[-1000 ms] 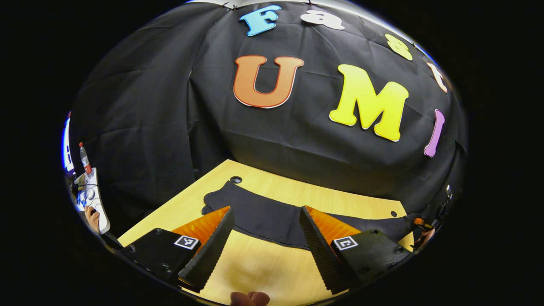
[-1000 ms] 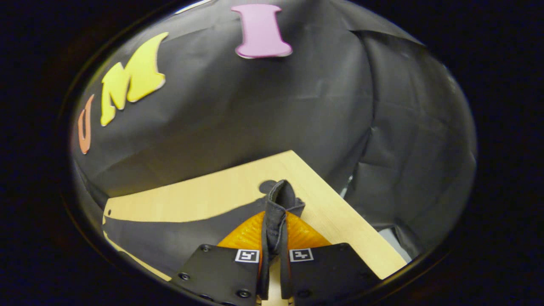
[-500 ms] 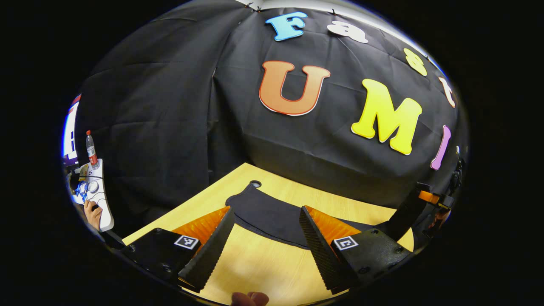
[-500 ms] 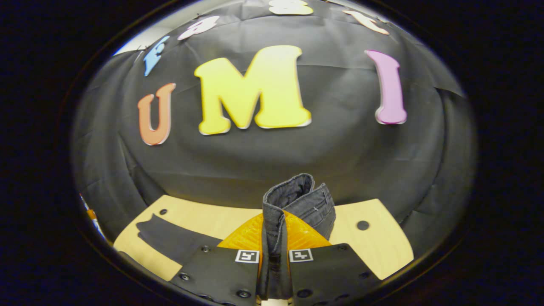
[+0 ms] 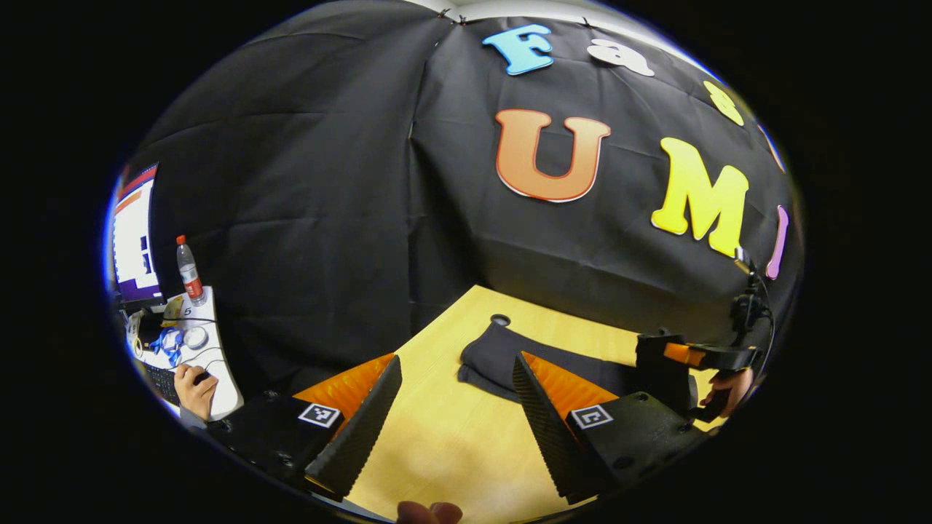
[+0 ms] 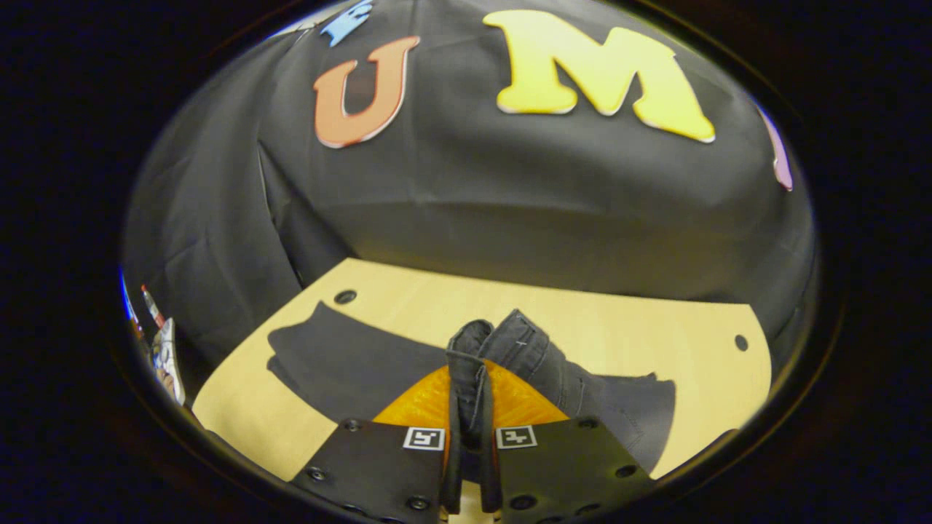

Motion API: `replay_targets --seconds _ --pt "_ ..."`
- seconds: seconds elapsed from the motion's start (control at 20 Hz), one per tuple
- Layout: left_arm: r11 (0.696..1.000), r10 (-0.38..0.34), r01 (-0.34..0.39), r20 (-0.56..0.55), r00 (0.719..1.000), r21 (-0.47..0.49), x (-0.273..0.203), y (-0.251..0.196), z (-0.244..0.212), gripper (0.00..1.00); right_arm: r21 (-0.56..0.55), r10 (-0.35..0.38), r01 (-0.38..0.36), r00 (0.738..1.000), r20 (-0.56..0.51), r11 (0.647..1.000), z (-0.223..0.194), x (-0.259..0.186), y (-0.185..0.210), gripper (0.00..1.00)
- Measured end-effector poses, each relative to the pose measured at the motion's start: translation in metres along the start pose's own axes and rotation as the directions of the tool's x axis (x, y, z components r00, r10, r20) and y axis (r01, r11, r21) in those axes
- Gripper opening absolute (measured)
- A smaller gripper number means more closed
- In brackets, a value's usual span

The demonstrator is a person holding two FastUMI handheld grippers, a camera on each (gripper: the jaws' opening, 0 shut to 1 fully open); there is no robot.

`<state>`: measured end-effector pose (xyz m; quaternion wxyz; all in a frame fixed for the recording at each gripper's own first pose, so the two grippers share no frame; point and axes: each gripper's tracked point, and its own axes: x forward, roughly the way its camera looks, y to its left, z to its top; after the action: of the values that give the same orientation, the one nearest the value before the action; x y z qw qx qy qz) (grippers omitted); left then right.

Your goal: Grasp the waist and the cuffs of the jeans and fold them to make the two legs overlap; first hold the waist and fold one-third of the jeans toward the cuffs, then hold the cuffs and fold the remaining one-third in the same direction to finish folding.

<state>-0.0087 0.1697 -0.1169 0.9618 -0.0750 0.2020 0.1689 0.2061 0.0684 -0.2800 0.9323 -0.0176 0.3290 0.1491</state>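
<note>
My right tongs (image 6: 470, 407) pinch the waist of the one pair of jeans (image 6: 342, 364), lifted off the surface (image 6: 641, 342); my left tongs (image 5: 455, 415) gape wide, empty, legs lying ahead.

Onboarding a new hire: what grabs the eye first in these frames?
The right gripper, shut on a bunched fold of the dark jeans, low in the middle of the right gripper view, the rest lying on the wooden table. In the left gripper view, the left gripper gapes open over bare tabletop, jeans beyond it.
</note>
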Motion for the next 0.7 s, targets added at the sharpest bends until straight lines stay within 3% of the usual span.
replay_targets --seconds 0.2,0.25,0.4,0.55,0.7 --pt "0.997 0.028 -0.031 -0.051 0.998 -0.067 0.011 0.021 -0.011 0.99 -0.073 -0.004 0.000 0.998 -0.056 0.997 -0.019 0.020 0.006 0.11" --pt "0.996 0.032 -0.037 -0.061 0.998 -0.078 0.015 0.025 -0.014 0.99 -0.082 -0.006 0.000 0.997 -0.075 0.997 -0.022 0.019 0.007 0.15" --pt "0.995 0.039 -0.047 -0.080 0.996 -0.093 0.025 0.031 -0.018 0.99 -0.085 0.008 -0.021 0.988 -0.156 0.996 -0.045 0.028 0.013 0.09" --pt "0.990 0.028 -0.042 -0.109 0.994 -0.133 0.034 0.030 -0.022 0.99 -0.040 0.093 -0.102 0.979 -0.182 0.994 -0.057 0.025 0.035 0.31" --pt "0.982 0.046 -0.073 -0.153 0.987 -0.173 0.044 0.033 -0.033 0.99 -0.080 0.152 -0.167 0.975 -0.162 0.983 -0.046 -0.012 0.045 0.76"
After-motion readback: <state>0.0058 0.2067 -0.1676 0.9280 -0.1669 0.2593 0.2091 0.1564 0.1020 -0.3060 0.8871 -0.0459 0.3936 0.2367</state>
